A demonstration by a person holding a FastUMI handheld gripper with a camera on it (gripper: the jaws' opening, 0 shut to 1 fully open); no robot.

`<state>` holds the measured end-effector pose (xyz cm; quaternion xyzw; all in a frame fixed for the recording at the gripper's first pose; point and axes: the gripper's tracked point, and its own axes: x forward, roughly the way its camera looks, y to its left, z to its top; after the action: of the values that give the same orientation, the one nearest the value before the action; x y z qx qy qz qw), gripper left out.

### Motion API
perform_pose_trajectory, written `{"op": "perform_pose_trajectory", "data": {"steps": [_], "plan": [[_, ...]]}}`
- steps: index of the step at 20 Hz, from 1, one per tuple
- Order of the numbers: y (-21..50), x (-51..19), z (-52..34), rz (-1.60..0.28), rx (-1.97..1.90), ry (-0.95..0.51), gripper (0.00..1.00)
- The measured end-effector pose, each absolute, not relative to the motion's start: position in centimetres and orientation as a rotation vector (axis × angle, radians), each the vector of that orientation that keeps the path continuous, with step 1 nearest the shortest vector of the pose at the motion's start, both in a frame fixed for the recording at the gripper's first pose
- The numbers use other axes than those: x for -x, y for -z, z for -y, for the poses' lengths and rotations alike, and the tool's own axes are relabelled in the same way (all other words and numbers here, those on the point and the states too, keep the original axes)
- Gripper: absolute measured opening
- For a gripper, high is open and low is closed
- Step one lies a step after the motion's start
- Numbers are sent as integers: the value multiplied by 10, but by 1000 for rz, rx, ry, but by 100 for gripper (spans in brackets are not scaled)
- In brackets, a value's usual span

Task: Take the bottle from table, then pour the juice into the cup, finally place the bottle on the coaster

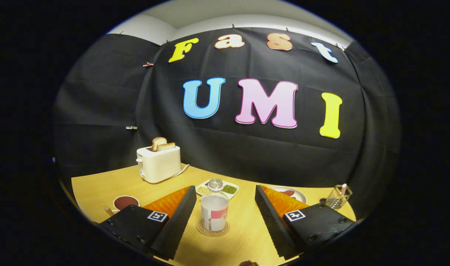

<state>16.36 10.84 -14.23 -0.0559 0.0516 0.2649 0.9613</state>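
Observation:
A clear bottle (pixel 214 210) with a red and white label and pale liquid inside stands upright on a round coaster (pixel 212 229) on the wooden table (pixel 110 186). My gripper (pixel 225 201) is open. Its two black ribbed fingers (pixel 180 218) flank the bottle with a gap on each side, touching nothing. A cup (pixel 125 203) holding dark red juice sits to the left, just beyond the left finger.
A white toaster (pixel 158 163) with two bread slices stands at the back left, its cord trailing right. Behind the bottle lies a white divided dish (pixel 221 189) of green and yellow bits. A plate (pixel 289 193) with food and a wire holder (pixel 338 197) sit to the right.

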Motion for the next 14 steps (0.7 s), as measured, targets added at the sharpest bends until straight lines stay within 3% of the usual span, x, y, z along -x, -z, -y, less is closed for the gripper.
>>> {"op": "perform_pose_trajectory", "data": {"steps": [14], "plan": [[14, -51, 19, -16, 129, -256, 97]]}}
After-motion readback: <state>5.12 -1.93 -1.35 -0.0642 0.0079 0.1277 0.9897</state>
